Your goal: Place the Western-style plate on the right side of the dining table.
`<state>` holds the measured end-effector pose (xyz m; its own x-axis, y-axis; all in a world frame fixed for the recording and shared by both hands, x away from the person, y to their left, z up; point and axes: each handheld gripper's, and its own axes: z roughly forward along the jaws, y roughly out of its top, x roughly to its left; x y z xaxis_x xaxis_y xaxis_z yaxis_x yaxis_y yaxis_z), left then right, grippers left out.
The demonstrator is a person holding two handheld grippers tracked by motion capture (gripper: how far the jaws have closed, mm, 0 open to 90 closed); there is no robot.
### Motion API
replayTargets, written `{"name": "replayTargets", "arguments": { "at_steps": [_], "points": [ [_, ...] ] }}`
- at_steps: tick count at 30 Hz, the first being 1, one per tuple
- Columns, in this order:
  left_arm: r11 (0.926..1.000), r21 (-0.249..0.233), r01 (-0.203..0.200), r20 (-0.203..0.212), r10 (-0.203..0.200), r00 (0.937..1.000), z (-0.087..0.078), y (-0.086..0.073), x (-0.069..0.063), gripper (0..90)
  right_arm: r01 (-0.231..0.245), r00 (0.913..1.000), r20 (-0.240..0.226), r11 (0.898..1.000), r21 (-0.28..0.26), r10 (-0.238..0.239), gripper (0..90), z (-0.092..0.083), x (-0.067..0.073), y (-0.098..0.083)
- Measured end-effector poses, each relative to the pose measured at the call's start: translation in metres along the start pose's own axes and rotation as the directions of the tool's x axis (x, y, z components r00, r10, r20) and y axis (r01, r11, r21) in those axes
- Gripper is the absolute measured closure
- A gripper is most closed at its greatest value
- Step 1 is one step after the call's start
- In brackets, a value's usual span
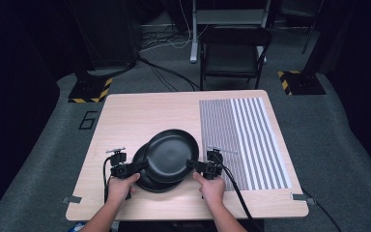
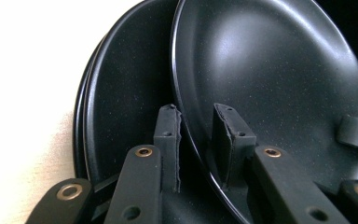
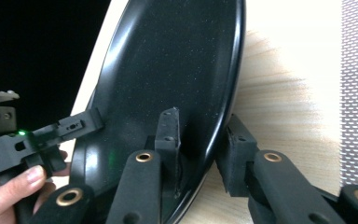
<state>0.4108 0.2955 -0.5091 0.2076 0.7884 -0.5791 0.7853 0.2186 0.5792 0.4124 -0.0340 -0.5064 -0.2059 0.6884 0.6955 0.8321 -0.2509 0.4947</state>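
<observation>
The left gripper (image 1: 144, 165) and the right gripper (image 1: 191, 164) each pinch opposite rims of the upper black plate (image 1: 170, 154), which lies partly over a lower black plate (image 1: 145, 180) on the tabletop (image 1: 140, 113). No brand or label is readable; a striped mat (image 1: 244, 140) lies to the right.

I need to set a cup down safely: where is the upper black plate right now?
In the high view the upper black round plate sits near the table's front centre, held between both grippers, overlapping the lower black plate, just left of the striped mat.
</observation>
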Motion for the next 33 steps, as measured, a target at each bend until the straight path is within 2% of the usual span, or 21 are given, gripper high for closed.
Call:
{"name": "replayTargets", "arguments": {
  "at_steps": [4, 6, 9, 17, 20, 22, 24, 28, 30, 33],
  "points": [
    [1.0000, -0.003, 0.008, 0.014, -0.008, 0.9999, 0.000, -0.001, 0.001, 71.9, 0.007, 0.9994, -0.034, 1.000, -0.002, -0.007, 72.6, 0.001, -0.005, 0.001],
    [1.0000, -0.007, 0.002, 0.022, -0.002, 0.9998, 0.000, -0.002, 0.003, 71.9, 0.007, 0.9995, -0.031, 1.000, -0.005, -0.007, 72.6, 0.002, -0.005, 0.003],
    [0.9998, -0.006, 0.017, 0.044, -0.016, 0.9989, 0.000, -0.001, 0.007, 72.2, 0.005, 0.9994, -0.035, 1.000, -0.003, -0.005, 73.0, 0.004, -0.006, 0.005],
    [0.9998, -0.017, 0.006, 0.069, -0.004, 0.9976, 0.000, -0.003, 0.011, 72.2, 0.010, 0.9979, -0.064, 1.000, 0.007, -0.010, 73.6, 0.006, -0.011, 0.010],
    [0.9998, -0.017, 0.006, 0.060, -0.005, 0.9982, 0.000, -0.002, 0.009, 72.1, 0.004, 0.9977, -0.068, 1.000, 0.011, -0.003, 74.0, 0.006, -0.011, 0.011],
    [0.9995, -0.018, 0.027, 0.019, -0.027, 0.9995, 0.001, -0.002, 0.003, 72.3, -0.004, 0.9980, -0.062, 1.000, 0.013, 0.005, 74.0, 0.006, -0.011, 0.011],
    [0.9994, -0.016, 0.029, 0.005, -0.029, 0.9996, 0.002, -0.001, 0.000, 72.2, -0.012, 0.9980, -0.063, 1.000, 0.017, 0.013, 74.2, 0.006, -0.010, 0.011],
    [0.9999, -0.004, 0.014, 0.016, -0.014, 0.9998, 0.001, -0.001, 0.000, 72.1, -0.018, 0.9972, -0.073, 1.000, 0.018, 0.020, 75.1, 0.005, -0.013, 0.012],
    [1.0000, 0.001, 0.001, 0.019, -0.001, 0.9998, 0.001, -0.001, 0.000, 72.1, -0.037, 0.9958, -0.083, 0.999, 0.020, 0.038, 76.0, 0.005, -0.015, 0.013],
    [1.0000, 0.000, 0.001, 0.017, -0.001, 0.9999, 0.000, -0.002, 0.000, 72.0, -0.045, 0.9949, -0.090, 0.999, 0.014, 0.046, 76.9, 0.004, -0.015, 0.014]
  ]
}}
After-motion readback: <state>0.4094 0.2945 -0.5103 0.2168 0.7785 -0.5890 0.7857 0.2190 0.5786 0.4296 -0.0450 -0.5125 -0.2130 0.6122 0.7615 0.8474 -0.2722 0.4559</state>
